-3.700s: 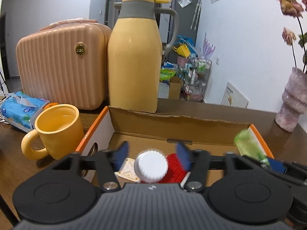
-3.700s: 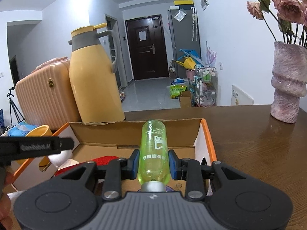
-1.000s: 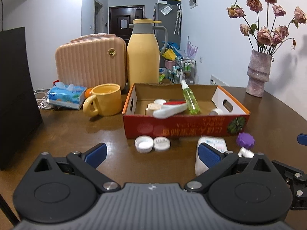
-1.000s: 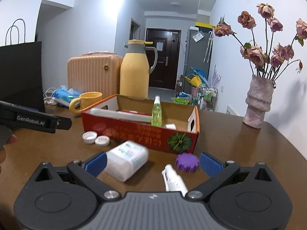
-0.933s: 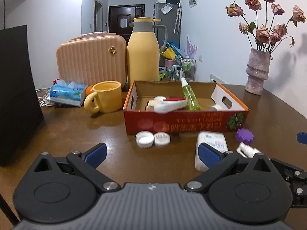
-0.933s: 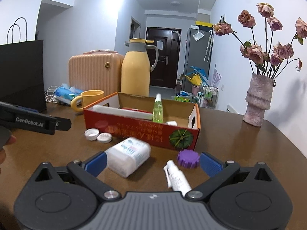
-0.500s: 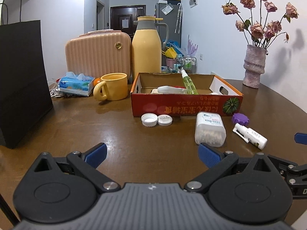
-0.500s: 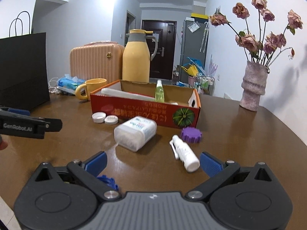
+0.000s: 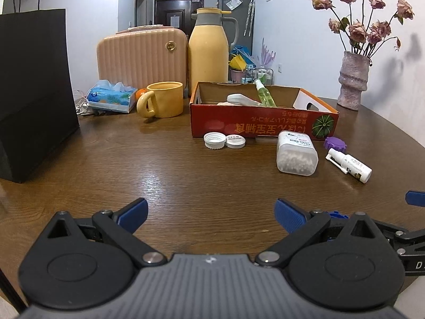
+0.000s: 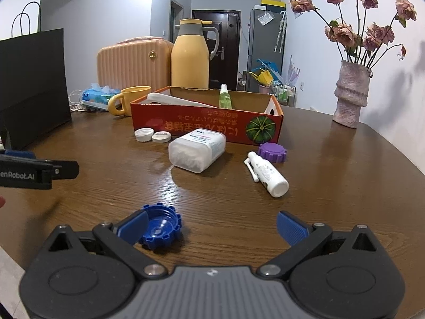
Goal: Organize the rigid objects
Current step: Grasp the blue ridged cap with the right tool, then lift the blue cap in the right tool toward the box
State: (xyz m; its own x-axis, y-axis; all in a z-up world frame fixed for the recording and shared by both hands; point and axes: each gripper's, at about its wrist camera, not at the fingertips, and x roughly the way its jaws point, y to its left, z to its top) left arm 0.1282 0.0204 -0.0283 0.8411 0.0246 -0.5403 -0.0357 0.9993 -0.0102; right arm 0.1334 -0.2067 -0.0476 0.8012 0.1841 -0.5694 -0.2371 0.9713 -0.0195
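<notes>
Both tongs, left (image 9: 211, 211) & right (image 10: 212, 224), spread wide w/ nothing held, above table (image 9: 186, 175).

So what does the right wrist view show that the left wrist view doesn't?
Only the right wrist view shows the whole blue ridged plastic cap, lying open side up by the right gripper. Only the left shows an orange fruit behind the yellow mug. Both show the red cardboard box, the clear cotton-swab container, the white spray bottle and the purple cap.
</notes>
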